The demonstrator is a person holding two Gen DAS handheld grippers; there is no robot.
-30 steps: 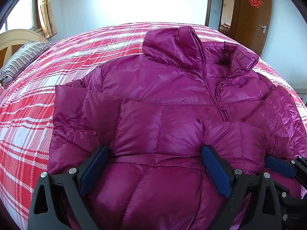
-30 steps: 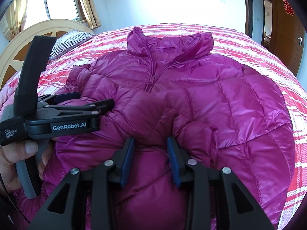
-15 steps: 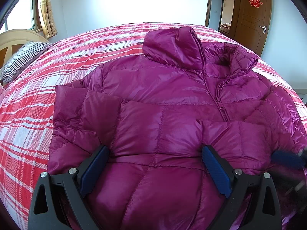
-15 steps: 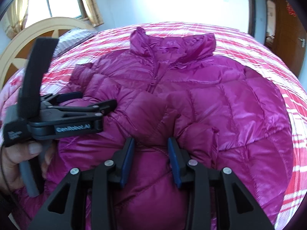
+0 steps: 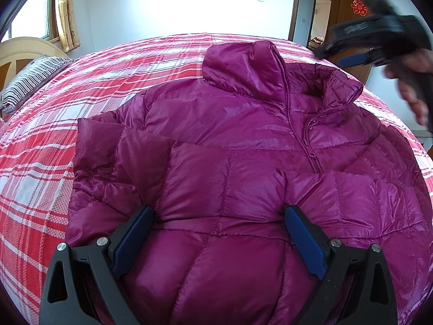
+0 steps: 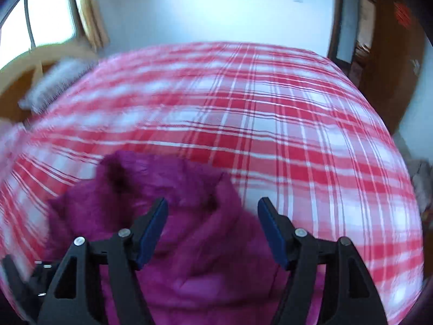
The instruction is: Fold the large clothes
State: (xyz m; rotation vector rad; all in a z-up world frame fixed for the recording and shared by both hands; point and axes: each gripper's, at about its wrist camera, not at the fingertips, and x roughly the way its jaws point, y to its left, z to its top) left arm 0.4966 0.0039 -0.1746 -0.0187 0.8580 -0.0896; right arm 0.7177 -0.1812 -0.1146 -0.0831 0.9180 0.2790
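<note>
The right claw (image 6: pixel 212 227), its jaws just spread and empty, hangs over the collar (image 6: pixel 167 178) of the jacket (image 5: pixel 243 162), whose length runs back toward the left claw (image 5: pixel 219 238), also spread, at the hem.

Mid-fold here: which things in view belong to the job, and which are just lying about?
Job:
- purple puffer jacket
- left gripper, open
- right gripper, open

Lying about:
- striped pillow
- plaid bedspread
- wooden door
</note>
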